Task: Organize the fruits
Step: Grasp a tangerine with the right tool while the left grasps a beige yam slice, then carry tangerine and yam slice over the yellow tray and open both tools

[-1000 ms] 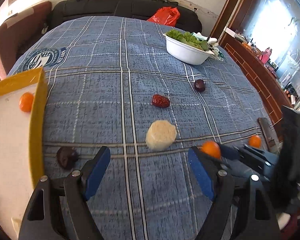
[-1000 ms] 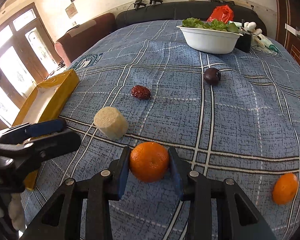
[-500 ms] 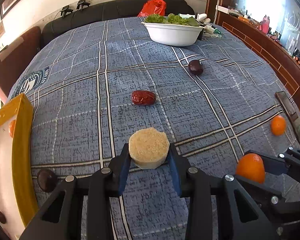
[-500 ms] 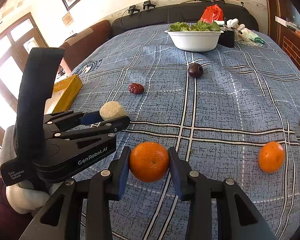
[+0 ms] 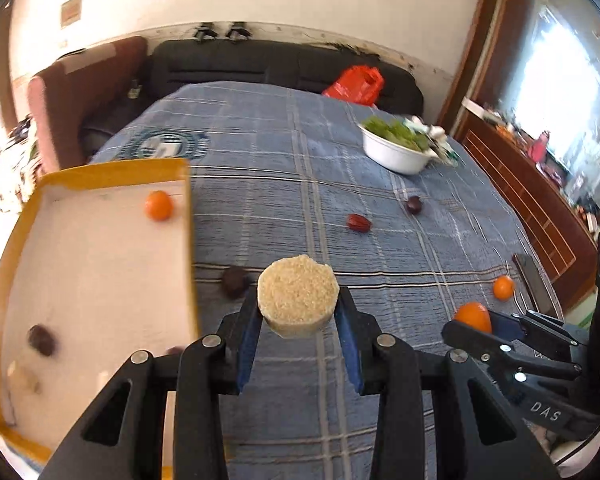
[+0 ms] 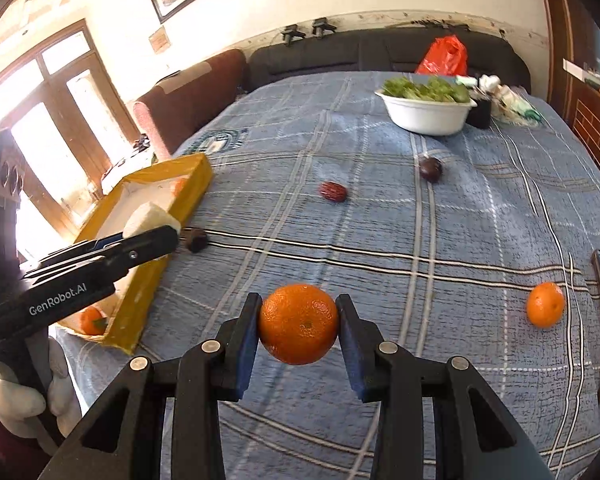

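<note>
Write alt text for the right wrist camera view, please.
The right claw grips a round orange tangerine above a blue plaid tablecloth. To its left, the left claw carries a pale cylindrical chunk near a yellow-rimmed cardboard tray; loose fruits dot the cloth.

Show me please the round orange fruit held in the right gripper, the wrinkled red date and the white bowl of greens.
round orange fruit (image 6: 299,323), right wrist view, front skin.
wrinkled red date (image 6: 333,191), right wrist view, middle.
white bowl of greens (image 6: 427,113), right wrist view, outer wall.
</note>
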